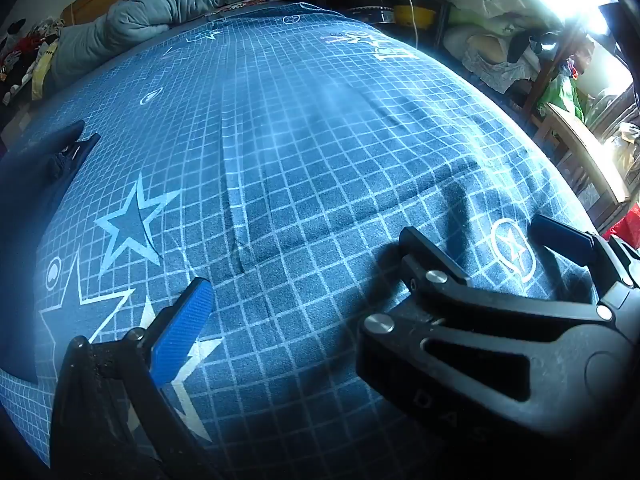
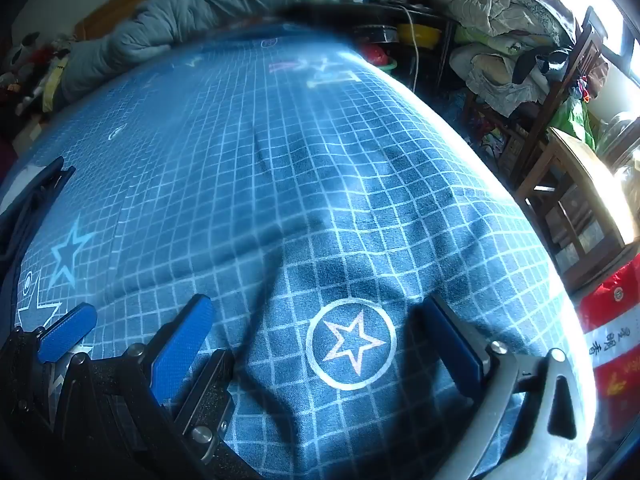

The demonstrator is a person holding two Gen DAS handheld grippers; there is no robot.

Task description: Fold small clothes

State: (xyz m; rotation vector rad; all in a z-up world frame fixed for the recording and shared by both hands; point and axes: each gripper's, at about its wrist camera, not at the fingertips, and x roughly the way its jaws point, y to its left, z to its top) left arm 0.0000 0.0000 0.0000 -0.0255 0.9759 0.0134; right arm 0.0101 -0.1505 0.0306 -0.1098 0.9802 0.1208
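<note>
Blue checked cotton covers the bed [image 1: 304, 152], a sheet printed with a white grid, stars and ringed emblems, and most of it lies bare in both wrist views. The only piece that looks like small clothing is a dark navy garment [image 1: 44, 168] at the left edge of the bed, lying loosely with a rumpled end pointing toward the middle; the right wrist view catches the same garment [image 2: 28, 200] at its own left margin. How it is laid out beyond that edge I cannot tell, since most of it runs out of frame.

The left hand-held gripper [image 1: 304, 280] hangs over the near part of the bed with its jaws spread wide and nothing between them, only sheet showing between the blue pads. The right hand-held gripper [image 2: 320, 332] is likewise released, its jaws standing wide on either side of a ringed star emblem [image 2: 352, 344] on the sheet, gripping nothing. Both tilt down toward the bed, well apart from the garment.

Judging by this, folding has not begun: no neat folded piece shows anywhere on the sheet, and the navy garment appears untouched. Everything seems left to do: reach to the left edge, draw the garment onto the open middle, flatten it, then fold.

A grey quilt [image 1: 168, 4] is bunched along the far edge of the bed.
</note>
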